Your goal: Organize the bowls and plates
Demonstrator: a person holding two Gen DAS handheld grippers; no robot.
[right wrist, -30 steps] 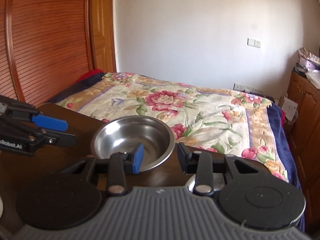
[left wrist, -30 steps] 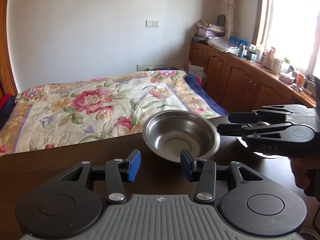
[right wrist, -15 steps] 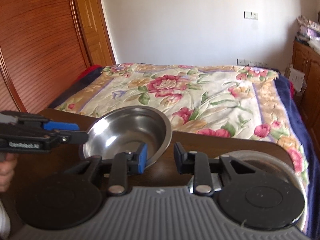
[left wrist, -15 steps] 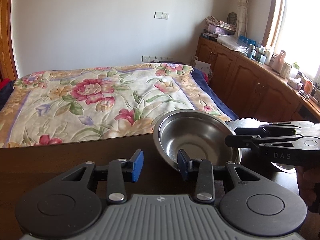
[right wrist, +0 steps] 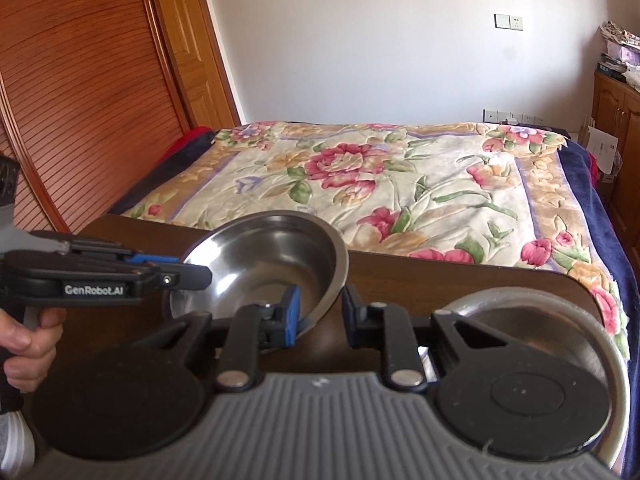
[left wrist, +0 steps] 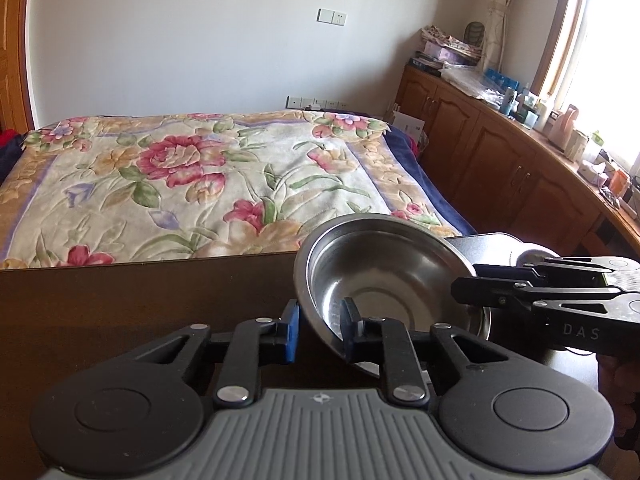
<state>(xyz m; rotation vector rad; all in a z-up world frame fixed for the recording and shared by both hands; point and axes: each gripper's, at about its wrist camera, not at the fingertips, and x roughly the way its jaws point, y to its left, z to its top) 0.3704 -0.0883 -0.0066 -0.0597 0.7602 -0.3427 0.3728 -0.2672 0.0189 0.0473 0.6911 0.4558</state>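
A steel bowl hangs tilted just above the dark wooden table, held from two sides. My left gripper pinches its near-left rim, right finger inside the bowl and blue left pad outside. My right gripper comes in from the right onto the opposite rim. In the right wrist view the bowl has its rim between the right gripper's fingers, with the blue pad inside. The left gripper meets the bowl's left edge there. A large steel plate lies flat at the right, partly hidden by the gripper body.
The table's far edge runs just behind the bowl, with a flowered bed beyond it. Wooden cabinets with clutter on top line the right wall. A person's hand grips the left gripper's handle.
Both grippers' fingers have narrowed onto the bowl's rim. The bowl has come off the table, tilted, and moved right towards the steel plate.
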